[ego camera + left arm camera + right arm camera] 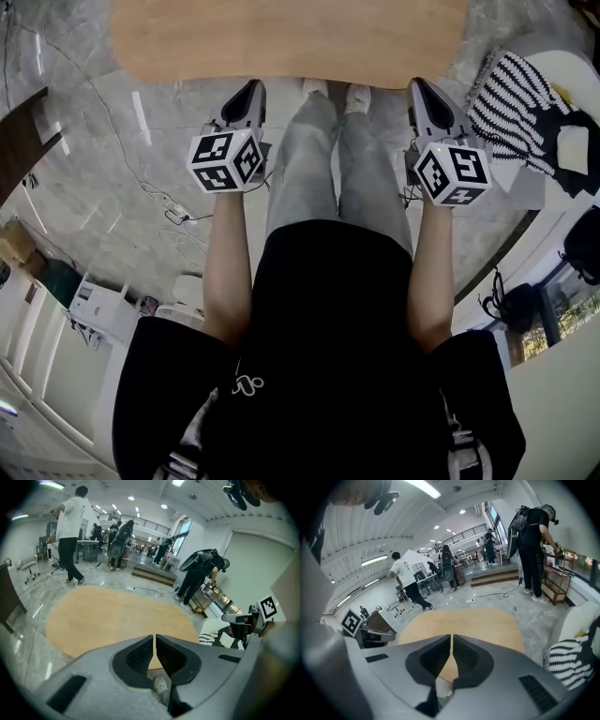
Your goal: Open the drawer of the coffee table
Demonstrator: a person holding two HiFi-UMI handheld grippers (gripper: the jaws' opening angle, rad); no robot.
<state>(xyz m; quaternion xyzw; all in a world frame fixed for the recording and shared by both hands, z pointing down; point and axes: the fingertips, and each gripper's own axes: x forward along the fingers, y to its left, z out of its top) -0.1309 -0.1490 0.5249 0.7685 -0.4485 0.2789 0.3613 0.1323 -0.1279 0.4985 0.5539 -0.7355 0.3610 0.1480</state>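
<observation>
The coffee table (281,37) is a light wooden oval top seen from above at the top of the head view; no drawer shows in any view. My left gripper (254,87) hangs just short of its near edge, left of my legs, jaws shut and empty. My right gripper (418,86) is level with it on the right, also shut on nothing. The tabletop (117,618) fills the middle of the left gripper view beyond the closed left gripper (154,637). In the right gripper view the tabletop (464,625) lies ahead of the closed right gripper (452,637).
A black-and-white striped cloth (516,103) lies on a white seat (572,112) right of the table. A power strip and cable (173,211) trail on the marble floor at left. Several people (70,531) stand in the room beyond the table.
</observation>
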